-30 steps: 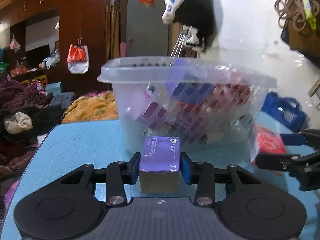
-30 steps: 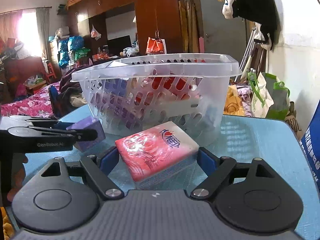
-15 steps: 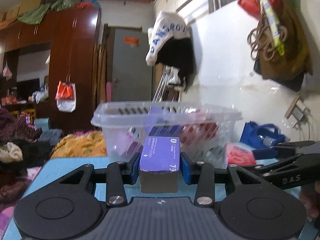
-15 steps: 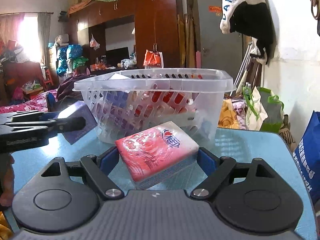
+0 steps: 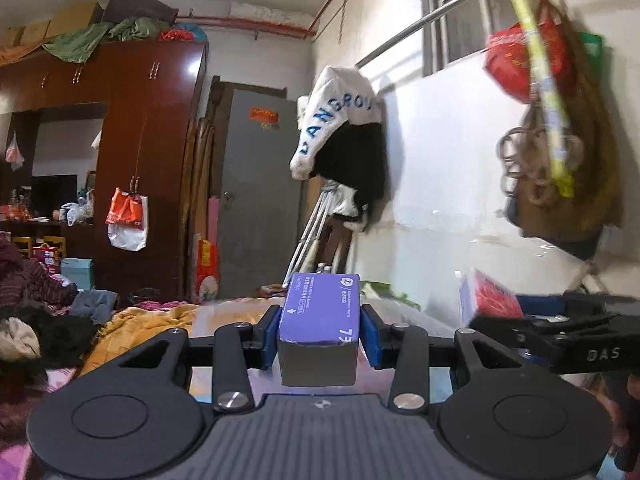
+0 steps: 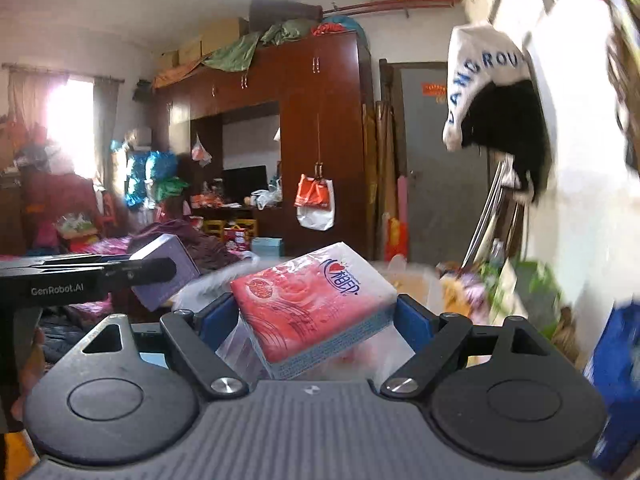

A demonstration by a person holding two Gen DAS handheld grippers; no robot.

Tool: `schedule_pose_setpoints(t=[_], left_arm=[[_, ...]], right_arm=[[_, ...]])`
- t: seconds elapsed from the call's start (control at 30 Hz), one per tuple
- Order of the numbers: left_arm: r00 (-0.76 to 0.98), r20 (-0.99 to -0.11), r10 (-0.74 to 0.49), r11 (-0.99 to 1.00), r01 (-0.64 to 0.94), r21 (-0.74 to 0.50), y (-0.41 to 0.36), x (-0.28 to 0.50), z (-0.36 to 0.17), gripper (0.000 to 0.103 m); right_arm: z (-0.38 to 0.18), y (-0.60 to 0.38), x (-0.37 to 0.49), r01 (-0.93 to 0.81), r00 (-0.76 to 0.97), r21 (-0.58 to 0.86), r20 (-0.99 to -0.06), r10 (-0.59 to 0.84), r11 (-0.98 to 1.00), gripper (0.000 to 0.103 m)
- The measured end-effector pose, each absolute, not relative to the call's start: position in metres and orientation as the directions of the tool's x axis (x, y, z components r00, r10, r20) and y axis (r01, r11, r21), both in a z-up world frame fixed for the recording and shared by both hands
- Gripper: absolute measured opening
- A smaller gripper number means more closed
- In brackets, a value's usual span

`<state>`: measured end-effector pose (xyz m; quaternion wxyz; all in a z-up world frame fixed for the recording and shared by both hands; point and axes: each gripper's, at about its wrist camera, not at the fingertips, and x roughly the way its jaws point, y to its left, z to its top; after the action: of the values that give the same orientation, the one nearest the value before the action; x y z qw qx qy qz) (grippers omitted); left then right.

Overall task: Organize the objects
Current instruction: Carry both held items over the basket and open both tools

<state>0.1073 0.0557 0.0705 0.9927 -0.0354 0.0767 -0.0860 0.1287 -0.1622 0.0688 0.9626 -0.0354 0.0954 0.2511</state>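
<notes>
My left gripper (image 5: 320, 334) is shut on a purple box (image 5: 320, 312) and holds it high, level with the room beyond. My right gripper (image 6: 316, 316) is shut on a red and white tissue pack (image 6: 312, 312), tilted, also held high. The clear plastic basket (image 6: 236, 344) shows only as a blurred rim and wall just below and behind the tissue pack; in the left wrist view a pale strip of it (image 5: 404, 312) lies behind the box. The right gripper with the red pack (image 5: 490, 296) shows at the right of the left view. The left gripper with the purple box (image 6: 164, 276) shows at the left of the right view.
A dark wooden wardrobe (image 5: 148, 160) and a grey door (image 5: 256, 192) stand at the back. A white wall (image 5: 440, 200) with hung clothes and bags is on the right. A cluttered bed (image 5: 40, 320) lies on the left.
Both grippers have risen with their loads. The basket has dropped from the middle of both views to the bottom edge, and the blue table has gone out of sight.
</notes>
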Motion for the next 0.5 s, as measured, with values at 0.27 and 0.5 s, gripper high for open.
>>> schedule_pose_setpoints(t=[0.27,0.5], left_arm=[[0.921,-0.385,-0.059,0.997,0.038,-0.063,0.062,0.228,0.073,0.056],[0.925,-0.376,-0.048,0.998,0.027,-0.062,0.069,0.224,0.056,0.080]], right_arm=[[0.067,-0.121,0.232,-0.406,0.863,-0.071,-0.357,0.357,0.911,0.088],[0.047,-0.132,0.224,-0.419,0.851,-0.039,-0.366,0.378,0.907,0.103]])
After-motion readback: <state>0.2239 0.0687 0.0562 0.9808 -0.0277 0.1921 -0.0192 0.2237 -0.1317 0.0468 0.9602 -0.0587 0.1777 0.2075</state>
